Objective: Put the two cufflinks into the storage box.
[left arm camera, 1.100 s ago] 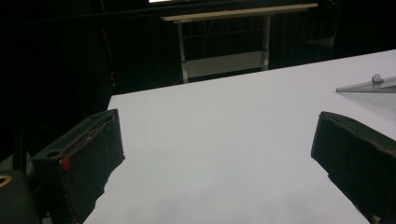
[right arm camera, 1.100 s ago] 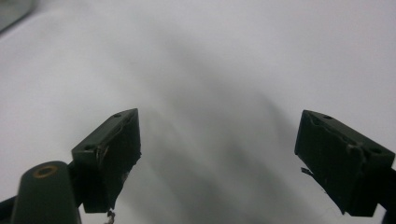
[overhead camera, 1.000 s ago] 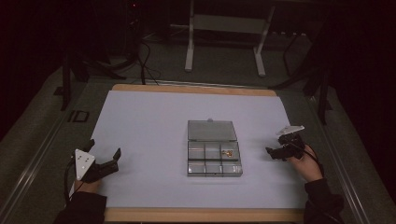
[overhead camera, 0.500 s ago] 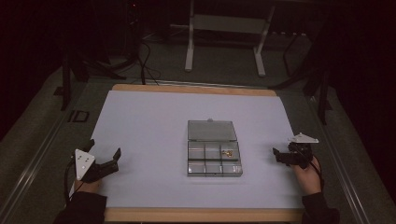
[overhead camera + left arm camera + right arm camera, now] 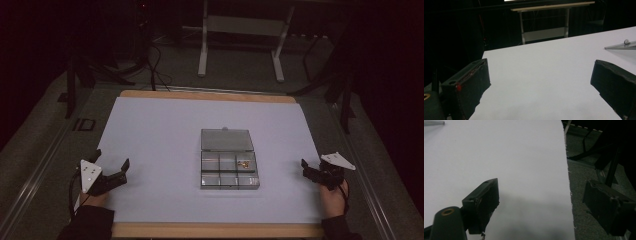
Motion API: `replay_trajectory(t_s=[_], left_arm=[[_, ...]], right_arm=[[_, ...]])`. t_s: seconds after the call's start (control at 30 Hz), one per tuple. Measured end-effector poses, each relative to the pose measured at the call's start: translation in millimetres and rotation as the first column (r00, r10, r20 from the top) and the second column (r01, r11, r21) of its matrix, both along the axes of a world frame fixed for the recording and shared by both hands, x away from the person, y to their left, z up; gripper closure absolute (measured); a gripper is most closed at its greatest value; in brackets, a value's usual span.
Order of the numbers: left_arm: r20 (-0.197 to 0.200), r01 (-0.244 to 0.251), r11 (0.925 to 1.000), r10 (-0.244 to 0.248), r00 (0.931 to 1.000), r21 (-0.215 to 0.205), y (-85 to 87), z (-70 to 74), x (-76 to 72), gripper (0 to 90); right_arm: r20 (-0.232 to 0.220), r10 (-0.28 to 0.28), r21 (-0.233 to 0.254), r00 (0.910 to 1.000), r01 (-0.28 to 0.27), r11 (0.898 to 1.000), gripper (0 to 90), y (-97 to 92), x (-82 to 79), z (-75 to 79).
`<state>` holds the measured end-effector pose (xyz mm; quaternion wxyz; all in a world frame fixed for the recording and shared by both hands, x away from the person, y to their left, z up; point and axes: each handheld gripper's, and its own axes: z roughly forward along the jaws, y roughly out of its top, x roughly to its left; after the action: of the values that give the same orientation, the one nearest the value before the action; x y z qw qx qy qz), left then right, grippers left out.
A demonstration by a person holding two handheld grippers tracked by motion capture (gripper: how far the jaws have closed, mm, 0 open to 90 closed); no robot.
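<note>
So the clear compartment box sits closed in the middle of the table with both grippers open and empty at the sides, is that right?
Not quite: the box is open, its lid laid back flat, as the high view shows. It does sit mid-table, with the left gripper and right gripper open and empty at the sides.

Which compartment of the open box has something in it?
The far-row compartment at the right end of the clear box: it holds a small gold-coloured item. The other five compartments look empty.
</note>
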<state>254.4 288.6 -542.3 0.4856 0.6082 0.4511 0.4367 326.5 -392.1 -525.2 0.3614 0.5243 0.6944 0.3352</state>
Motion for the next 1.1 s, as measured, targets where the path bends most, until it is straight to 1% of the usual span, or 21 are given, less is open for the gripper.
replay_trajectory(t_s=[0.03, 0.2, 0.3, 0.4, 0.43, 0.47, 0.57, 0.6, 0.67, 0.73, 0.8, 0.9, 0.93, 0.97, 1.0, 1.1], left_arm=[[0.001, 0.000, 1.0000, 0.000, 1.0000, 0.000, -0.1, 0.0, 0.0, 2.6], [0.001, -0.001, 1.0000, 0.001, 1.0000, 0.000, -0.2, -0.1, 0.0, 2.6], [0.001, -0.001, 1.0000, 0.001, 1.0000, 0.000, -0.2, -0.1, 0.0, 2.6], [-0.001, -0.004, 1.0000, 0.004, 1.0000, -0.002, -0.1, -0.1, 0.1, 2.6], [-0.002, -0.006, 1.0000, 0.006, 1.0000, -0.003, -0.1, 0.0, 0.3, 2.6], [-0.003, -0.005, 1.0000, 0.005, 1.0000, -0.003, 0.0, 0.0, 0.3, 2.6], [-0.001, -0.006, 1.0000, 0.006, 1.0000, -0.001, -0.3, -0.1, 0.2, 2.6], [-0.001, -0.006, 1.0000, 0.006, 1.0000, 0.000, -0.3, 0.0, 0.2, 2.6], [-0.002, -0.007, 1.0000, 0.007, 1.0000, -0.002, -0.2, 0.0, 0.3, 2.6], [-0.001, -0.007, 1.0000, 0.007, 1.0000, 0.000, -0.5, -0.1, 0.2, 2.6], [0.003, -0.006, 1.0000, 0.005, 1.0000, 0.006, -0.9, -0.1, -0.2, 2.6], [0.000, -0.006, 1.0000, 0.006, 1.0000, 0.001, -0.6, -0.1, 0.1, 2.6], [0.000, -0.006, 1.0000, 0.006, 1.0000, 0.000, -0.5, -0.1, 0.1, 2.6], [-0.001, -0.007, 1.0000, 0.007, 1.0000, 0.000, -0.5, -0.1, 0.1, 2.6], [0.000, -0.007, 1.0000, 0.007, 1.0000, 0.001, -0.5, -0.1, 0.1, 2.6], [-0.001, -0.008, 1.0000, 0.008, 1.0000, 0.000, -0.6, -0.1, 0.2, 2.6]], right_arm=[[0.000, -0.005, 0.011, 1.0000, 0.005, 1.000, 14.0, -1.1, -1.1, -0.3], [-0.006, -0.016, 0.008, 0.9999, 0.016, 1.000, 14.0, -2.8, -2.0, -2.5], [0.011, -0.036, 0.002, 0.9993, 0.036, 0.999, 14.0, -3.8, -2.9, -2.9], [0.020, -0.041, 0.014, 0.9990, 0.041, 0.999, 14.0, -4.6, -3.8, -2.7], [0.019, -0.049, 0.006, 0.9986, 0.048, 0.999, 13.9, -4.5, -3.7, -3.2], [0.029, -0.065, -0.007, 0.9975, 0.065, 0.998, 14.0, -4.1, -4.4, -3.4], [0.064, -0.082, -0.036, 0.9946, 0.085, 0.996, 14.1, -1.9, -6.0, -3.0], [0.060, -0.076, -0.036, 0.9953, 0.078, 0.996, 14.0, -1.3, -5.7, -3.4], [0.036, -0.072, -0.050, 0.9968, 0.073, 0.996, 14.0, -0.8, -4.0, -5.0], [0.031, -0.069, -0.057, 0.9971, 0.070, 0.996, 14.0, 0.0, -3.6, -5.2], [0.032, -0.071, -0.052, 0.9970, 0.072, 0.996, 14.0, -0.2, -3.9, -5.1], [0.037, -0.074, -0.033, 0.9966, 0.075, 0.997, 13.8, -1.8, -4.4, -4.7], [0.045, -0.086, -0.029, 0.9952, 0.088, 0.996, 13.9, -2.2, -5.3, -4.4], [0.052, -0.087, -0.026, 0.9948, 0.089, 0.996, 13.9, -2.8, -5.6, -4.2], [0.053, -0.086, -0.018, 0.9949, 0.087, 0.996, 13.9, -3.7, -5.7, -4.0], [0.040, -0.087, -0.013, 0.9954, 0.087, 0.996, 13.9, -4.0, -4.7, -4.3]])
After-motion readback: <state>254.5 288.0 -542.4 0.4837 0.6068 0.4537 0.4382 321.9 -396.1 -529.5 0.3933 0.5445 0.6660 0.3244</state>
